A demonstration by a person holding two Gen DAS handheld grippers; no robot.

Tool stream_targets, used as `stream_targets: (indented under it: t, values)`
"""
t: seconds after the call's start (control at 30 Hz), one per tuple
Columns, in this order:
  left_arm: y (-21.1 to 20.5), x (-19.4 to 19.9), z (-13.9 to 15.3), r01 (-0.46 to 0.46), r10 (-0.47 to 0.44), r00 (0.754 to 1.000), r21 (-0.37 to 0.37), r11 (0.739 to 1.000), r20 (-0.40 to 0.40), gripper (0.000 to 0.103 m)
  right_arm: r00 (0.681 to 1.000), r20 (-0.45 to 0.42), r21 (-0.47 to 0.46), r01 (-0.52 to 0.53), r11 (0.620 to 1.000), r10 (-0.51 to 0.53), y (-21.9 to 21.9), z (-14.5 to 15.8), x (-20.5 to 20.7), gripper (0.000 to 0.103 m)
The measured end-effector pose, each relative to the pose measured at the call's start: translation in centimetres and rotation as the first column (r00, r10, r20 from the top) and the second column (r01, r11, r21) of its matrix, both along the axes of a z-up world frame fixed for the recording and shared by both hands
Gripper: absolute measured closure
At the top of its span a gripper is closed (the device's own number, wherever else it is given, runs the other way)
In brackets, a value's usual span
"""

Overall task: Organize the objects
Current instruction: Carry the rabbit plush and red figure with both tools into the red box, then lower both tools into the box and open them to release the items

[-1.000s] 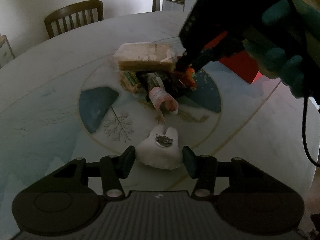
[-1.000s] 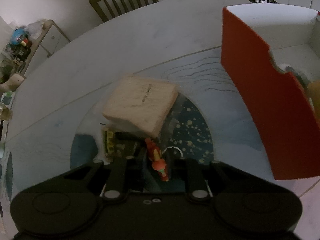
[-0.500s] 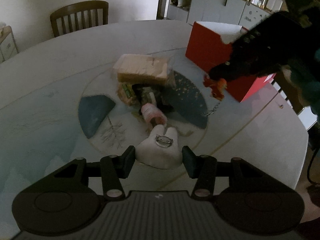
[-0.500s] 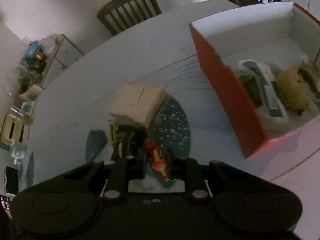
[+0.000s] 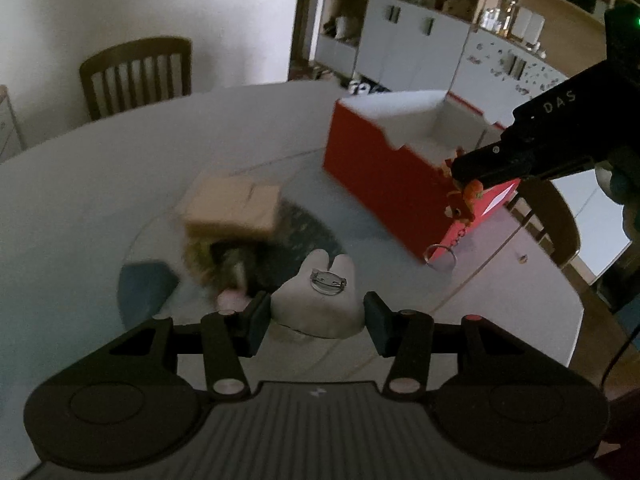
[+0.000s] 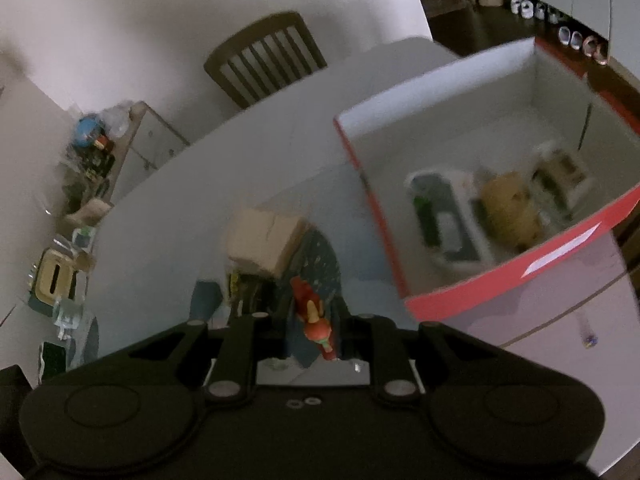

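Note:
My left gripper is shut on a white plush toy with a round pin badge on it, held above the table. The right gripper is shut on a red-orange figurine keychain. In the left wrist view that right gripper hangs over the near corner of the red box, and the figurine dangles a key ring. The red box is open on top and holds several items. A tan package lies on a pile of small dark items.
The round pale table has a painted centre disc. A wooden chair stands at its far side. White cabinets and shelves line the back right. A cluttered side cabinet stands to the left.
The right gripper has carried the figurine up from the pile and rightward to the red box. The left gripper has risen with the white plush toy, so the pile sits farther below.

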State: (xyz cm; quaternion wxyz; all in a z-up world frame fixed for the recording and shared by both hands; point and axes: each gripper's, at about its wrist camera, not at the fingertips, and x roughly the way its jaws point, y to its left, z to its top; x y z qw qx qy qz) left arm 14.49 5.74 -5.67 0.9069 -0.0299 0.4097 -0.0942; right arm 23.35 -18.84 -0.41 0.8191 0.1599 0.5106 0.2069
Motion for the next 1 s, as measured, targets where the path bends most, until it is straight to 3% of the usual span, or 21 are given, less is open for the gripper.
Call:
stream_targets:
  t: [0.47,0.73,1.0]
  values:
    - [-6.9,5.8,3.6,0.052,-0.056,0.995,0.041,0.998,0.082,0.053,0.992,0.111,-0.001,0.057,0.998,-0.056,-8.1,4.3,4.6,0.085]
    - [-11.2,10.6,4.8,0.086,-0.093,0.991,0.070,0.994,0.100,0.053,0.987,0.125,-0.013,0.101,0.995,-0.099,-12.1,3.7,8.2,0.085]
    - [-15.6,16.0,4.2,0.117,-0.126,0.989,0.116,0.986,0.080,0.053,0.990,0.091,-0.038,0.112,0.993,-0.108,-14.9,1.2,10.5,0.085]
